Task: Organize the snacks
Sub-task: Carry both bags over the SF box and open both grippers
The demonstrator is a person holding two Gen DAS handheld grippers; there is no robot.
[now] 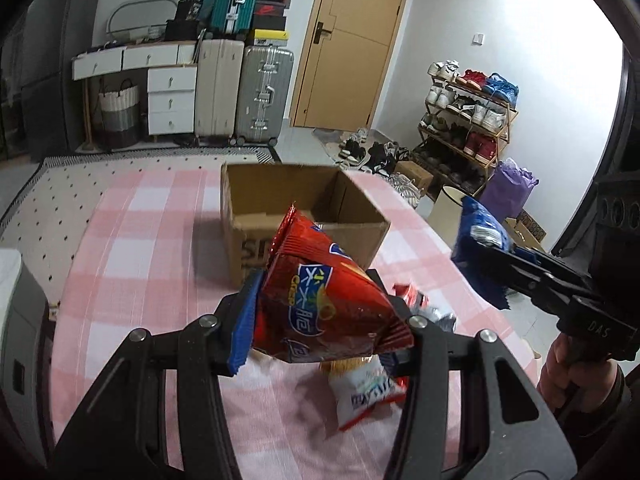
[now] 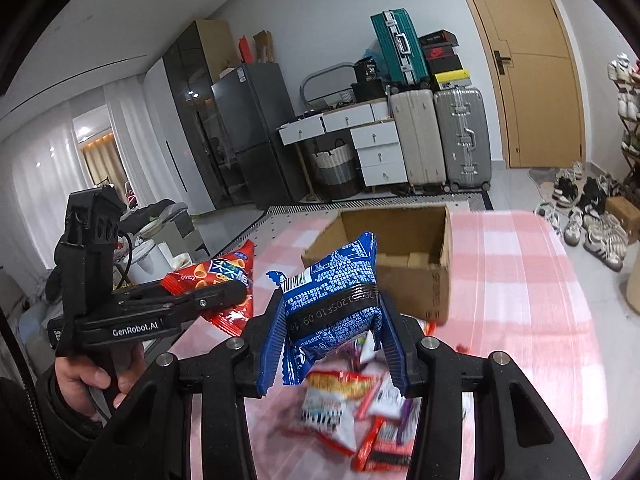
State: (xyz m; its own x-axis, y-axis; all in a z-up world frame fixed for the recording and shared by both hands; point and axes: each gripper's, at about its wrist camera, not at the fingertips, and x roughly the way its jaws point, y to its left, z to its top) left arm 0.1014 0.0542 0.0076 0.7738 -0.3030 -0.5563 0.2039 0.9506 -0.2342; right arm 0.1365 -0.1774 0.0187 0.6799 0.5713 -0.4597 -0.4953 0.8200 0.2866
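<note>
Left wrist view: red snack bag (image 1: 320, 300) clamped in left claw (image 1: 326, 320), held above counter (image 1: 132, 240) with pink checked cloth. Blue snack bag (image 2: 332, 304) pinched in right claw (image 2: 334, 344). Loose snack pile (image 2: 360, 412) on counter's near edge beneath both. Open cardboard box (image 1: 296, 216) beyond, mid-counter.

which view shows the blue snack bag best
The right wrist view: the blue snack bag fills the centre, pinched in the right gripper, its barcode and printing readable. In the left wrist view the same bag is small, off to the right edge and seen from the side.
</note>
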